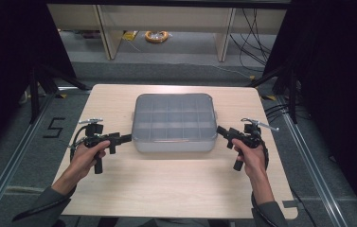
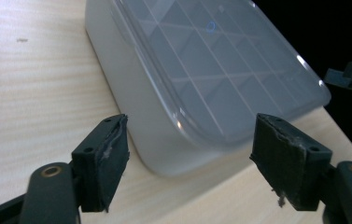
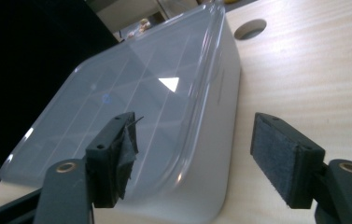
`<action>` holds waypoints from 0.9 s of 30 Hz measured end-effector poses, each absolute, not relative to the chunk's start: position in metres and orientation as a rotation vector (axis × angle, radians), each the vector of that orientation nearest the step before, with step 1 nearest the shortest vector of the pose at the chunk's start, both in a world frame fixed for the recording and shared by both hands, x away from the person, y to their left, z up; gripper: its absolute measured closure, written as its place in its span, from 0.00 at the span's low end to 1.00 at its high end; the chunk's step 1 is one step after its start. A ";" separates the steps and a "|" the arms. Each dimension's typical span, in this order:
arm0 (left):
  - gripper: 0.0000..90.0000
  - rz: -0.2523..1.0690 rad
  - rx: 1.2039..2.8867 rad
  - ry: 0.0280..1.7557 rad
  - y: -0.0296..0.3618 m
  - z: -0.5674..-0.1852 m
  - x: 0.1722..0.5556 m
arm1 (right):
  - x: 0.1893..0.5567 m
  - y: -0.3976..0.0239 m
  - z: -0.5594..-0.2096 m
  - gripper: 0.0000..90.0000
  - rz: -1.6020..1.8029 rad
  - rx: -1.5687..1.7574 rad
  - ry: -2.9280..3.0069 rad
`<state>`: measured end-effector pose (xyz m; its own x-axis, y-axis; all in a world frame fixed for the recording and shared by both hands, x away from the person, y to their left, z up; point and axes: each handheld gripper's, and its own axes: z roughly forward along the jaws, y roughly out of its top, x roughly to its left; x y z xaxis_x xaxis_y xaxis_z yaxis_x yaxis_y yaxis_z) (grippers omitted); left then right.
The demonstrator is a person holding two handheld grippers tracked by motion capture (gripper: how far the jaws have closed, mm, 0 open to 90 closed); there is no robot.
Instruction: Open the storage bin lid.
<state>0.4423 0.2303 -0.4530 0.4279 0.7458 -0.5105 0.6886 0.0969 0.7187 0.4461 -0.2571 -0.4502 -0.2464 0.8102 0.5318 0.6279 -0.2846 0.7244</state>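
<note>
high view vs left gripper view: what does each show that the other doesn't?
High view: the whole table, both hands, the left gripper and right gripper flanking the compartment box, plus floor and shelving behind.
Left gripper view: its open fingers close up, straddling the box's near corner, pads frayed.
Both: the lidded grey box with its divider grid, on light wood.

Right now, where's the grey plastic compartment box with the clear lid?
The grey plastic compartment box sits mid-table in the high view, slightly toward the far edge, lid closed, between the left gripper and right gripper, each open at a near corner.
</note>
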 end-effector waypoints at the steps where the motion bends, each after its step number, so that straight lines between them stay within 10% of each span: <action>1: 0.31 0.066 1.602 1.289 0.229 -0.452 0.447 | 0.450 -0.258 -0.450 0.38 1.555 1.797 1.763; 27: 0.37 0.040 1.593 1.392 0.219 -0.456 0.520 | 0.507 -0.246 -0.451 0.50 1.525 1.925 1.767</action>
<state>0.5205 0.2185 -0.4558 0.3425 0.7682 -0.5409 0.7358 0.1387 0.6629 0.5071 -0.2456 -0.4506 -0.1863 0.7992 0.5715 0.6821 -0.3134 0.6606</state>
